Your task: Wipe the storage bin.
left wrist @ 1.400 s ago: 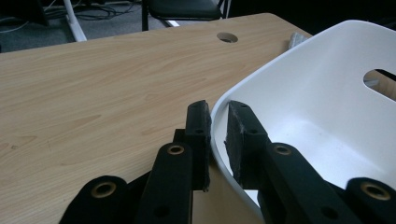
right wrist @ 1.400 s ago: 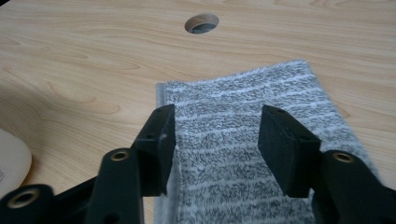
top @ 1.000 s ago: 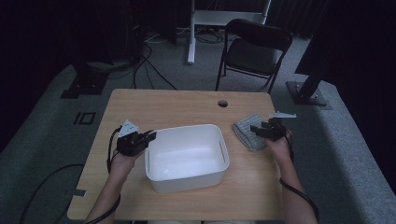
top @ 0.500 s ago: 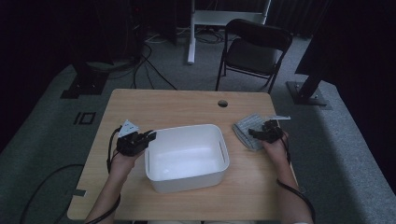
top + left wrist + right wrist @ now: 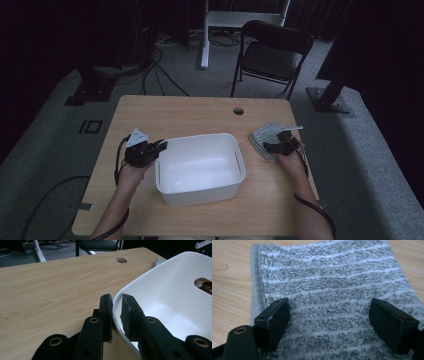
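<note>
A: What is the left gripper (image 5: 116, 303) doing?
B: Its jaws are standing narrow, straddling the rim of the white tub (image 5: 175, 302), one outside and one inside; I cannot tell whether they are pinching it. In the high view that gripper (image 5: 161, 145) is sitting at the tub's (image 5: 200, 170) left wall.

A: And the right gripper (image 5: 329, 315)?
B: Its jaws are gaping wide, hovering over the grey striped towel (image 5: 332, 280) with nothing between them. From above, it (image 5: 267, 146) is lying at the towel's (image 5: 265, 134) near end.

A: Where are the things sitting on the table (image 5: 180, 112)?
B: The tub is resting mid-table towards the near edge; the towel is lying flat by the right edge, apart from the tub
</note>
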Demonstrator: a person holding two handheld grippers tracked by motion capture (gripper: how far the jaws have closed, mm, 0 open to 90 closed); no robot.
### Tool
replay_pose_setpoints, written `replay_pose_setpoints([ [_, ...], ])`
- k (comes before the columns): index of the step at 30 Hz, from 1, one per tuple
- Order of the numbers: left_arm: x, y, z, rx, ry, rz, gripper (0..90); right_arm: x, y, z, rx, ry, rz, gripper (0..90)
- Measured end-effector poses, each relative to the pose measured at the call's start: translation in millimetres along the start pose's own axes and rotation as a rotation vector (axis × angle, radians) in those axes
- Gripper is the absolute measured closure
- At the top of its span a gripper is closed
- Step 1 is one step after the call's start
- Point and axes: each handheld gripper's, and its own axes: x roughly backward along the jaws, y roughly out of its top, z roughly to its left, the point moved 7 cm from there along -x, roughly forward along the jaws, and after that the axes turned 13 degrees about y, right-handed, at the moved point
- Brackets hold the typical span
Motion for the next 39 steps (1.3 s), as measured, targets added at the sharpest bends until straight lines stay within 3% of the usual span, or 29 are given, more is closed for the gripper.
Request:
replay_pose_setpoints([
  [4, 0.0, 0.0, -0.1, 0.001, 0.001, 0.000, 79.0, 1.9, -5.0, 6.7, -0.007, -0.013, -0.008, 17.7],
  [12, 0.0, 0.1, -0.1, -0.002, 0.001, 0.001, 79.0, 11.6, -16.9, 26.4, -0.010, -0.018, 0.048, 22.4],
  [17, 0.0, 0.1, -0.2, -0.003, 0.001, 0.001, 79.0, 18.4, -26.8, 39.0, -0.006, -0.012, 0.048, 24.4],
  [21, 0.0, 0.1, -0.2, -0.002, 0.002, 0.002, 79.0, 23.9, -33.0, 48.9, -0.008, -0.020, 0.054, 32.0],
  [29, 0.1, 0.2, -0.4, -0.004, 0.003, 0.002, 79.0, 35.2, -43.6, 70.4, -0.019, -0.008, 0.090, 59.0],
  [34, 0.0, 0.2, -0.5, -0.002, 0.004, 0.002, 78.9, 37.3, -44.7, 72.0, -0.043, 0.005, 0.088, 69.3],
  [39, -0.1, 0.1, -0.4, 0.001, 0.005, 0.001, 79.0, 37.6, -43.4, 76.0, -0.025, -0.013, 0.077, 75.7],
])
